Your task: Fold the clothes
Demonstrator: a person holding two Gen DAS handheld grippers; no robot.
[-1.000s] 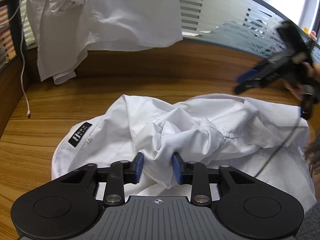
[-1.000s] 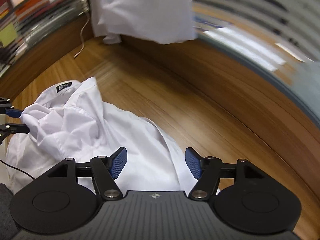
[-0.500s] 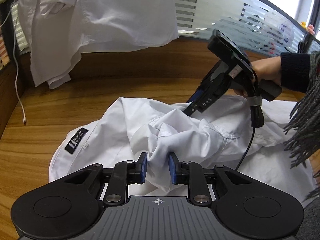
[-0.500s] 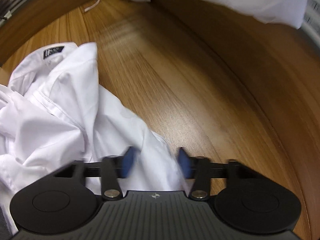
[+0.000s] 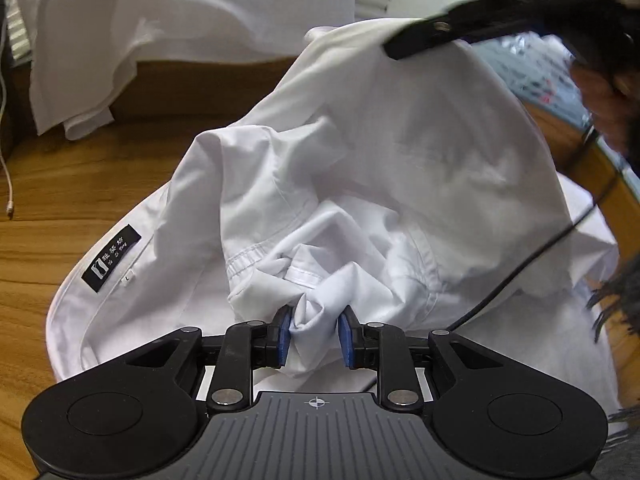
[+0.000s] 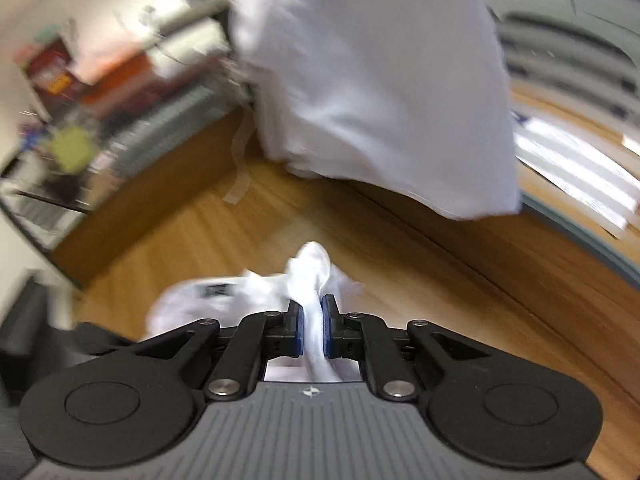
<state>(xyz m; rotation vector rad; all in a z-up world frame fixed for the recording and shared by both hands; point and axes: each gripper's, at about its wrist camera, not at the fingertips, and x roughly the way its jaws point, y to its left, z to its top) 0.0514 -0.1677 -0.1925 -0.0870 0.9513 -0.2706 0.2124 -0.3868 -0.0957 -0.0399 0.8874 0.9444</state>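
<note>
A crumpled white shirt point(image 5: 392, 168) with a black collar label point(image 5: 111, 257) lies on the wooden desk point(image 5: 60, 184). My left gripper point(image 5: 314, 336) is shut on a bunched fold of the shirt near its front edge. My right gripper point(image 6: 313, 330) is shut on another part of the same shirt point(image 6: 310, 268) and holds it raised; in the left wrist view the right gripper point(image 5: 480, 12) shows blurred at top right, pulling the cloth up into a tent.
A second white shirt point(image 5: 152, 20) hangs over the partition at the back; it also shows in the right wrist view point(image 6: 376, 80). A white cable point(image 5: 8, 184) dangles at the left. A black cord point(image 5: 532, 256) crosses the shirt on the right. Cluttered shelves point(image 6: 80, 92) stand at left.
My right gripper came down, shut on the shirt and lifted that part high. My left gripper tightened on its fold and stayed low.
</note>
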